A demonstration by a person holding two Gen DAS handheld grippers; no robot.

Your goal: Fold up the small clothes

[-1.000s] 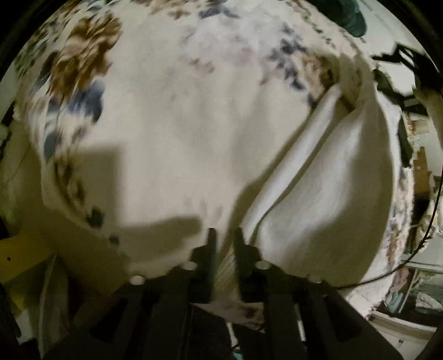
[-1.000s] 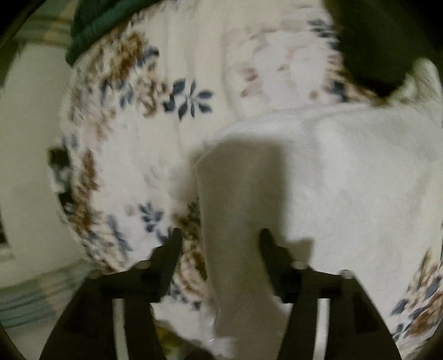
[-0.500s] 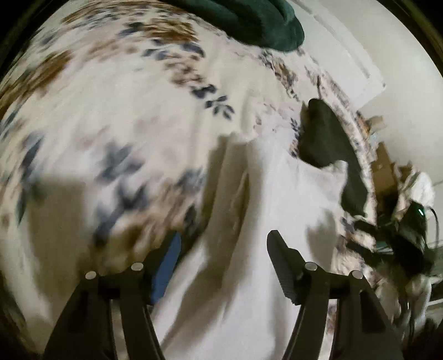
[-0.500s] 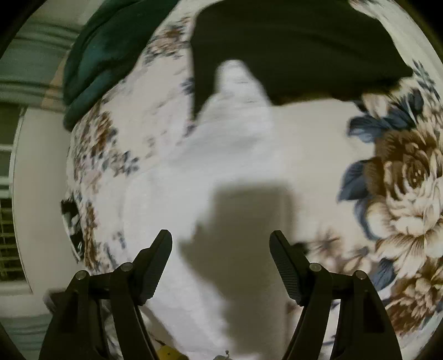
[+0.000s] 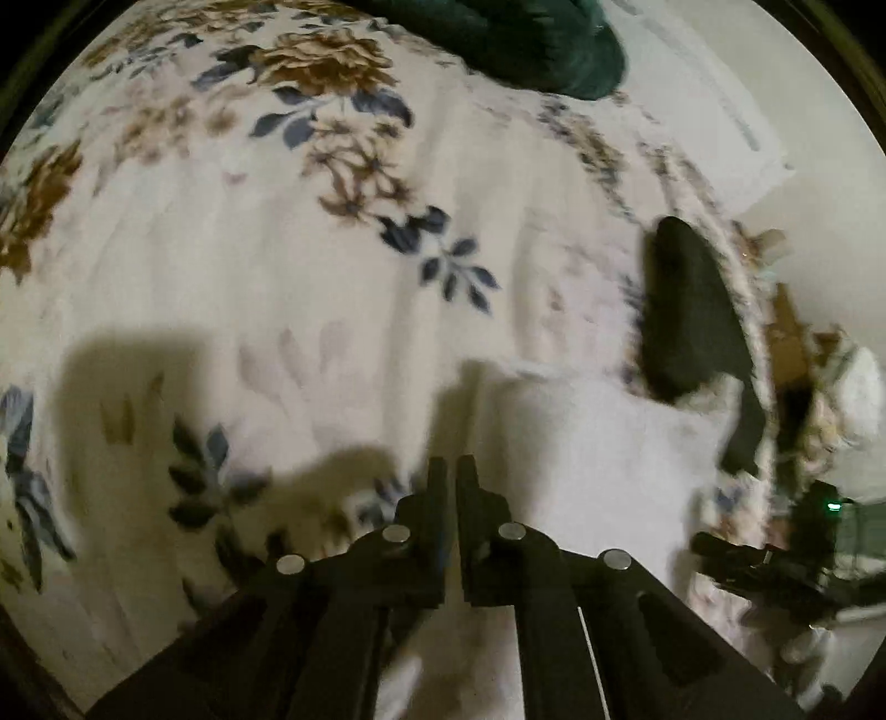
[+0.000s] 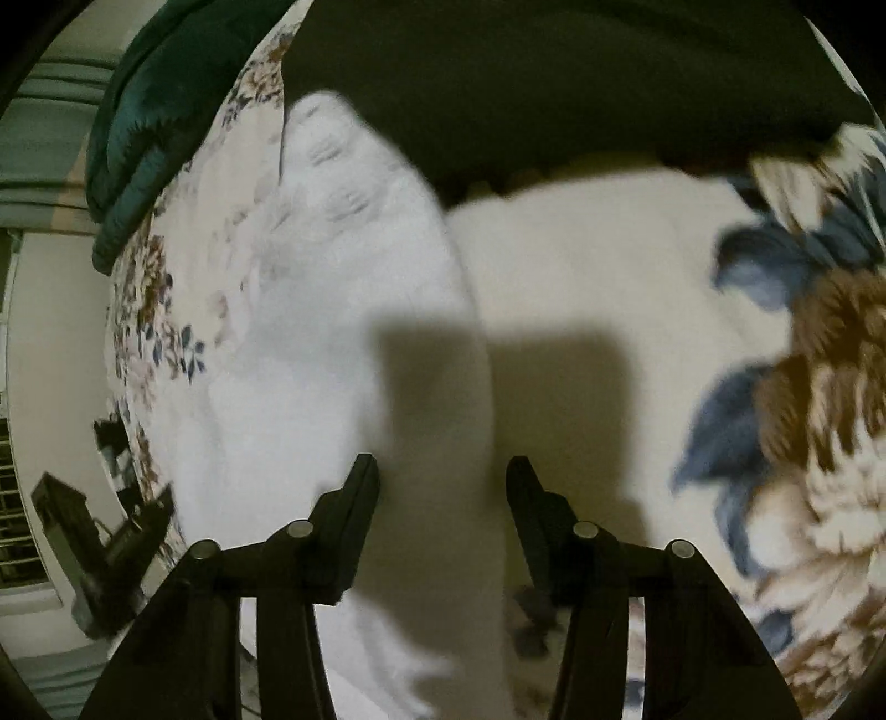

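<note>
A small white cloth (image 5: 598,443) lies on the floral bed cover (image 5: 266,260), folded over. In the left wrist view my left gripper (image 5: 451,468) hangs over the cloth's left edge with its fingers nearly together; I see no fabric between the tips. In the right wrist view the white cloth (image 6: 343,332) runs down the middle under my right gripper (image 6: 443,471), which is open and empty above the cloth's right edge. A black garment (image 6: 554,77) lies just beyond the cloth; it also shows in the left wrist view (image 5: 692,315).
A dark green blanket (image 5: 526,39) is bunched at the far side of the bed, seen too in the right wrist view (image 6: 149,122). The bed's edge (image 5: 764,354) is to the right of the black garment, with clutter beyond. A black device (image 6: 99,554) stands off the bed.
My left gripper went from shut to open half a second ago and has shut again, now over the cloth's left edge. My right gripper stayed open and moved closer to the black garment.
</note>
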